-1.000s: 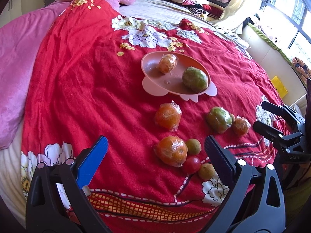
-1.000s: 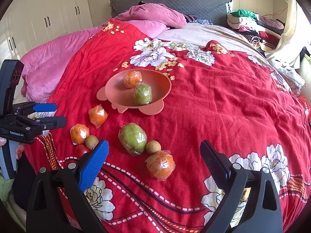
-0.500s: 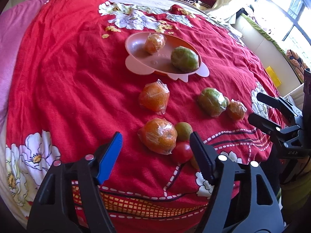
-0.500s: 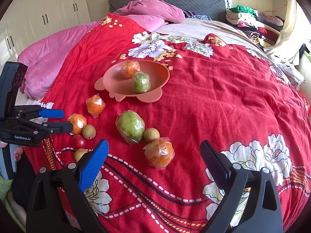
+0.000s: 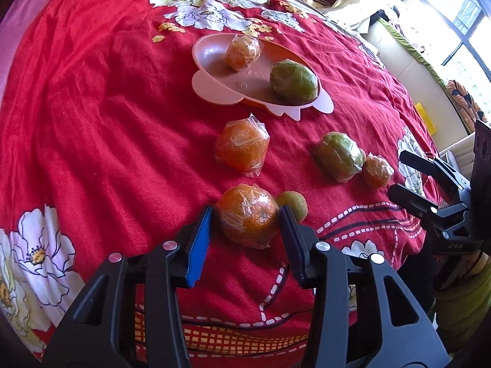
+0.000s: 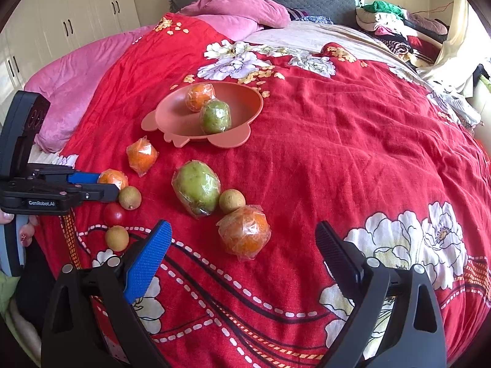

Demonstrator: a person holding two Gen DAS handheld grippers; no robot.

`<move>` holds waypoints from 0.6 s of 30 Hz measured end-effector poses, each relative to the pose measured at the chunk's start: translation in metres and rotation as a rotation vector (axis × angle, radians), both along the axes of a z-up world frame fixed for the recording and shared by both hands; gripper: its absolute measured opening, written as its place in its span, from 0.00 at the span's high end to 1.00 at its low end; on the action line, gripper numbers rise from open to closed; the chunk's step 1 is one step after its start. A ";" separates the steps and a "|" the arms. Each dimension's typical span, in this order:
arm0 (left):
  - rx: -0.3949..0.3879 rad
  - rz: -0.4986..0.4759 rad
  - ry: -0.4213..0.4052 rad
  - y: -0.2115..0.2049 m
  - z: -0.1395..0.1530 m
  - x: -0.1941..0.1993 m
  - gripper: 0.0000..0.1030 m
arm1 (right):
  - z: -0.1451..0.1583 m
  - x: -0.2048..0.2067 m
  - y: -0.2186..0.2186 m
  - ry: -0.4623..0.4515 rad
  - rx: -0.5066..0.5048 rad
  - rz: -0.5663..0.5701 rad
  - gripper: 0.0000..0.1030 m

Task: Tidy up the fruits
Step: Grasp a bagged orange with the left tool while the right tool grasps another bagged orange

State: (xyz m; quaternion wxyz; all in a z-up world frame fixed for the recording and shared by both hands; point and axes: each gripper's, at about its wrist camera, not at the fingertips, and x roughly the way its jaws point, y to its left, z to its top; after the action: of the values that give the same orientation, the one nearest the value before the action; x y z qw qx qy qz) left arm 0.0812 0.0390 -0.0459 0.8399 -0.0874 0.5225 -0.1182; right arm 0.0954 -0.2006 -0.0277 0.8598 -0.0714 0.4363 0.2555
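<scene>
1. Right now the left gripper [image 5: 245, 214] has its jaws on either side of a wrapped orange [image 5: 248, 214] on the red blanket [image 5: 92, 107]; the jaws have just been closing, and the pads look to be touching the plastic wrap on both sides.
2. Seen from the left wrist, the pink plate [image 5: 211, 61] sits at twelve o'clock from that orange, already holding another orange [image 5: 242, 52] and a green fruit [image 5: 293, 81]. A second wrapped orange [image 5: 242, 150] lies between the gripped one and the plate.
3. A small brown fruit [image 5: 293, 204] sits just beside the gripped orange at about two o'clock, close to the right-hand pad.
4. The right gripper [image 6: 242, 251] hangs with its jaws wide apart and empty, above a wrapped orange [image 6: 245, 233] that lies near a wrapped green fruit [image 6: 196, 187].
5. Risks, as I judge them: the slick wrap may let the round orange slip out as it lifts; the pads sit near the fruit's widest part, so a loose squeeze could drop it. The soft blanket could let it roll into the small fruit. Carried low, it could knock the orange lying in the way.
</scene>
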 end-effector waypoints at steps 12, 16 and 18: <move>0.029 -0.010 -0.008 -0.004 -0.003 0.008 0.65 | -0.024 0.009 0.012 0.033 -0.049 0.042 0.54; 0.032 -0.017 -0.014 -0.003 -0.005 0.009 0.63 | -0.028 0.012 0.013 0.033 -0.048 0.046 0.61; 0.029 -0.024 -0.010 -0.003 -0.006 0.010 0.62 | -0.028 0.015 0.010 0.045 -0.027 0.037 0.64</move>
State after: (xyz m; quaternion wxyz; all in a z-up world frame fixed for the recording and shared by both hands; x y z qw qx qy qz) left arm 0.0910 0.0359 -0.0518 0.8422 -0.0685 0.5210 -0.1209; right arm 0.1100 -0.1906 -0.0554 0.8437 -0.0851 0.4576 0.2673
